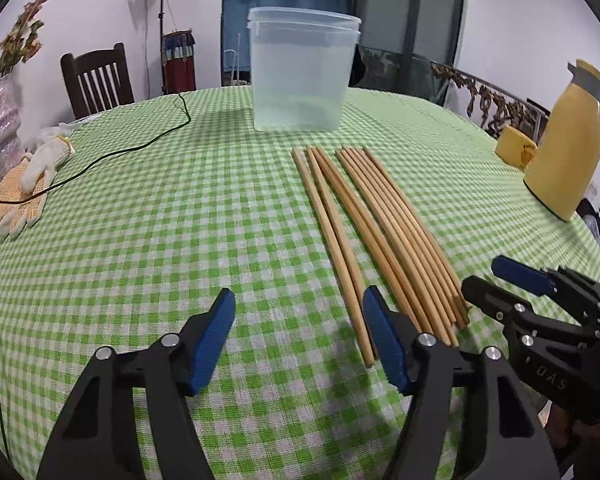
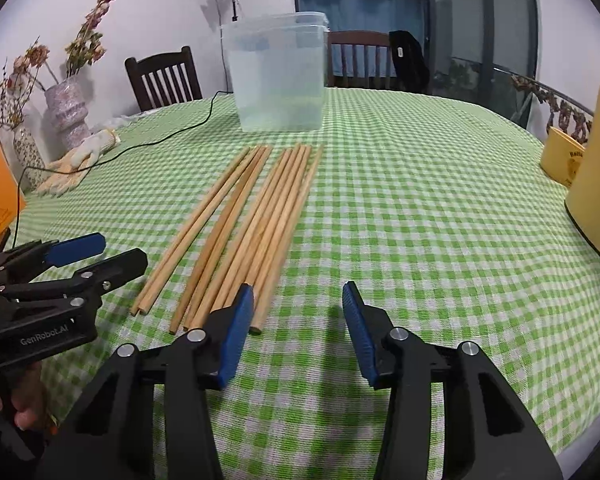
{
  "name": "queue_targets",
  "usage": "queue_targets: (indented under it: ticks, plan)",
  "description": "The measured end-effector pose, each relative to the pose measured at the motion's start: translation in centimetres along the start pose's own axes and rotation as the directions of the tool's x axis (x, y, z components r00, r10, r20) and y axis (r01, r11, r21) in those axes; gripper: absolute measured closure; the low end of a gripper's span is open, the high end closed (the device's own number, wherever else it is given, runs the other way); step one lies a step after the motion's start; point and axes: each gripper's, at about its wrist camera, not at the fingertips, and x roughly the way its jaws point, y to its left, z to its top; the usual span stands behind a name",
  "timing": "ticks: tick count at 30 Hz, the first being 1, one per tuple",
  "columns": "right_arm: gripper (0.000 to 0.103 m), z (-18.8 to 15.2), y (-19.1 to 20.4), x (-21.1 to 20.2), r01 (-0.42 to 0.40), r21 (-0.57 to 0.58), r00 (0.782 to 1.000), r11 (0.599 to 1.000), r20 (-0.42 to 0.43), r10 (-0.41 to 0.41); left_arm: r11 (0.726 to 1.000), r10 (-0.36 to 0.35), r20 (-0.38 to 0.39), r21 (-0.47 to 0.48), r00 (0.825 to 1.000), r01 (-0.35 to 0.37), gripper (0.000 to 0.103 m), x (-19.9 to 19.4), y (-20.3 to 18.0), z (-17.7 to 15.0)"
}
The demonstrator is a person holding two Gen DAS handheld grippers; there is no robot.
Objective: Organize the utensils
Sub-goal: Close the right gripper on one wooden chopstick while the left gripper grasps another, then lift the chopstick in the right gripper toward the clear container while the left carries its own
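The left gripper (image 1: 299, 312), black with blue-padded fingers (image 1: 212, 340), hangs just over the green-and-white checked tablecloth (image 1: 140, 240) with its jaws spread wide and nothing between them. A row of long, pale wooden chopsticks (image 1: 376, 232) lies flat just beyond and outside its right-hand finger, whose tip reaches their near ends; they run away toward a clear, empty plastic tub (image 1: 302, 72) standing farther ahead.

The right gripper (image 2: 298, 312) is likewise wide open and empty-handed. The same chopsticks (image 2: 244, 224) lie ahead of its left-hand finger (image 2: 236, 332), which overlaps the near ends of the bundle (whether it touches them I cannot tell). The tub (image 2: 278, 76) stands beyond their far tips. A yellow thermos jug (image 1: 568, 140) stands well off to the right, and knitted work gloves (image 1: 24, 184) lie far left.
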Motion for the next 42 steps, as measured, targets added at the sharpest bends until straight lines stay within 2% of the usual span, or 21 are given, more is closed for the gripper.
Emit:
queue_targets:
  ticks: [3, 8, 12, 19, 28, 29, 30, 31, 33, 35, 37, 42]
  plan:
    - [0.06, -0.1, 0.0, 0.2, 0.02, 0.001, 1.0, 1.0, -0.004, -0.02, 1.0, -0.002, -0.007, 0.019, 1.0, 0.002, 0.045, 0.1, -0.2, -0.1]
    - [0.061, -0.2, -0.3, 0.2, 0.03, 0.001, 1.0, 1.0, -0.002, -0.03, 1.0, -0.007, -0.033, -0.005, 0.999, 0.007, 0.05, 0.3, 0.1, -0.1]
    - [0.063, -0.4, 0.0, 0.6, 0.021, -0.005, 1.0, 1.0, -0.006, -0.021, 0.999, -0.03, -0.038, 0.02, 0.999, 0.031, 0.051, 0.4, -0.6, -0.2]
    - [0.065, -0.5, -0.3, 0.6, 0.028, -0.01, 1.0, 1.0, 0.004, -0.028, 0.998, 0.001, -0.06, 0.062, 0.998, 0.003, 0.051, 0.7, -1.2, 0.0]
    - [0.068, -0.6, -0.5, 0.4, 0.019, -0.028, 1.0, 0.999, 0.009, -0.018, 0.993, -0.004, -0.074, 0.114, 0.997, 0.012, 0.052, -0.2, -2.0, -0.8]
    - [0.075, -0.7, -0.5, 0.4, 0.014, -0.031, 1.0, 0.999, 0.012, -0.013, 0.993, -0.004, -0.071, 0.117, 0.997, 0.012, 0.054, -0.2, -2.1, -0.9]
    - [0.084, -0.8, -0.4, 0.3, 0.009, -0.039, 1.0, 0.999, 0.014, -0.008, 0.993, -0.001, -0.067, 0.116, 0.998, 0.009, 0.065, -0.4, -2.1, -0.9]
    - [0.087, -0.8, -0.3, 0.3, 0.006, -0.045, 1.0, 0.999, 0.014, -0.006, 0.994, -0.002, -0.068, 0.111, 0.998, 0.009, 0.081, -0.5, -2.0, -0.9]
    - [0.095, -0.8, -0.2, 0.3, 0.001, -0.057, 1.0, 0.998, 0.018, 0.001, 0.996, 0.002, -0.069, 0.093, 0.998, 0.005, 0.092, -0.6, -1.5, -0.9]
    - [0.096, -0.7, -0.2, 0.4, 0.009, -0.075, 1.0, 0.997, 0.022, -0.008, 0.998, -0.001, -0.057, 0.065, 0.998, 0.004, 0.095, -0.6, -0.9, -0.9]
    - [0.096, -0.5, -0.9, 0.6, 0.018, -0.058, 1.0, 0.998, 0.023, -0.017, 0.997, 0.024, -0.05, 0.081, 0.998, -0.02, 0.099, -0.5, -1.1, -0.9]
    - [0.097, -0.7, -2.8, 0.3, 0.038, -0.015, 0.999, 0.999, 0.031, -0.037, 1.0, 0.008, -0.045, 0.027, 0.999, -0.007, 0.101, -0.8, -0.4, -1.2]
